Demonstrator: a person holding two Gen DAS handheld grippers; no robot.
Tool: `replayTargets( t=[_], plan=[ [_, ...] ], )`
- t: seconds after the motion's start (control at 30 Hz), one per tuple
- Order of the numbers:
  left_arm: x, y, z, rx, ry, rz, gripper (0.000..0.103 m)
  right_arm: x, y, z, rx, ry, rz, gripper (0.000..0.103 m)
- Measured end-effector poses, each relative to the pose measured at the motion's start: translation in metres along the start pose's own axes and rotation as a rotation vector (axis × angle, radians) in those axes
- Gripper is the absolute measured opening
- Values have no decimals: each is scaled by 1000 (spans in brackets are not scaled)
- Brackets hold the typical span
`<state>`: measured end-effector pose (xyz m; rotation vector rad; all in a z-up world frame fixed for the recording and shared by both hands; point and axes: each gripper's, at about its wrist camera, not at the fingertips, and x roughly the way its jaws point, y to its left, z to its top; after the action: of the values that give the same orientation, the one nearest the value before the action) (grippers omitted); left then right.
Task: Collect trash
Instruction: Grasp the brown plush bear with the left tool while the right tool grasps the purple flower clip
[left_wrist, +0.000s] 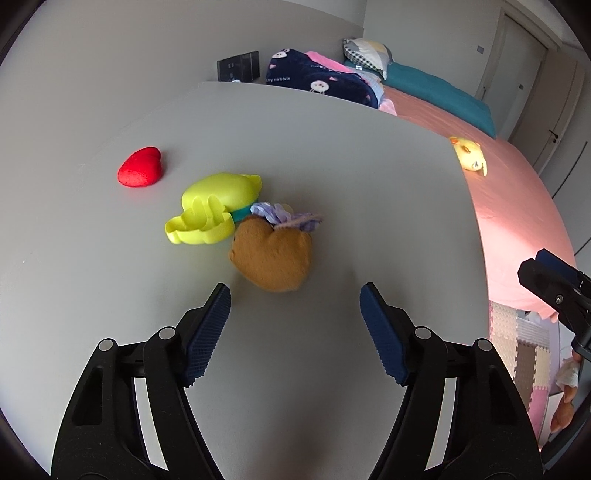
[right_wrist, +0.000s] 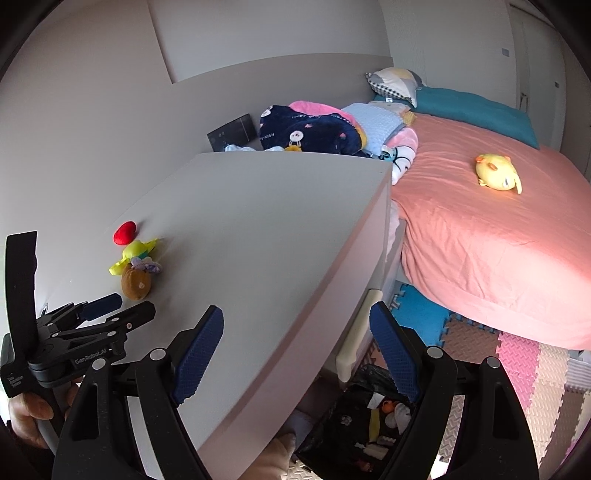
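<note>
The left claw (left_wrist: 295, 295) hangs over the grey desk (left_wrist: 332, 166), its jaws spread with only bare desk between them, nothing pinched; the brown plush heart (left_wrist: 271, 258) lies just beyond the fingertips, nearer the left pad. Taking that brown plush heart as the landmark: a small purple fabric piece (left_wrist: 286, 216) touches its far edge, the yellow-green plastic toy (left_wrist: 212, 208) lies against its far-left side, and the red heart (left_wrist: 140, 167) sits farther off to the left beyond the yellow-green toy, apart from it. All four rest on the desk. The right claw (right_wrist: 297, 325) is held well to the right of the brown plush heart, over the desk's near right edge, its jaws spread wide and gripping nothing; one blue pad is above the desk top, the other past the edge above the floor. Below that claw, beside the desk, stands a black bin bag (right_wrist: 354, 424) holding small mixed items. Far to the right of the brown plush heart is a bed with a pink sheet (right_wrist: 480, 240), and on it lies a yellow plush chick (right_wrist: 496, 176). A heap of blankets (right_wrist: 314, 129) lies at the head of the bed, beyond the desk's far edge. Foam mats (right_wrist: 517, 369) cover the floor
</note>
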<state>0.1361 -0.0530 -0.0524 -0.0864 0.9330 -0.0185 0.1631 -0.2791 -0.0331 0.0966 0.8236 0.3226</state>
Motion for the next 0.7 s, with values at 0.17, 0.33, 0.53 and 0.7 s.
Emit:
replayTargets(
  t=[0.17, 0.33, 0.53, 0.7],
  plan=[
    [4, 6, 6, -9, -6, 1, 68, 10, 3, 4, 1, 9, 9, 83],
    [7, 10, 11, 2, -14, 6, 57, 19, 8, 7, -5, 18, 17, 82],
    [8, 13, 13, 28, -24, 2, 47, 27, 19, 9, -17, 28, 28, 82],
    [4, 20, 12, 27, -26, 11, 47, 34, 32, 10, -34, 40, 44, 82]
  ],
)
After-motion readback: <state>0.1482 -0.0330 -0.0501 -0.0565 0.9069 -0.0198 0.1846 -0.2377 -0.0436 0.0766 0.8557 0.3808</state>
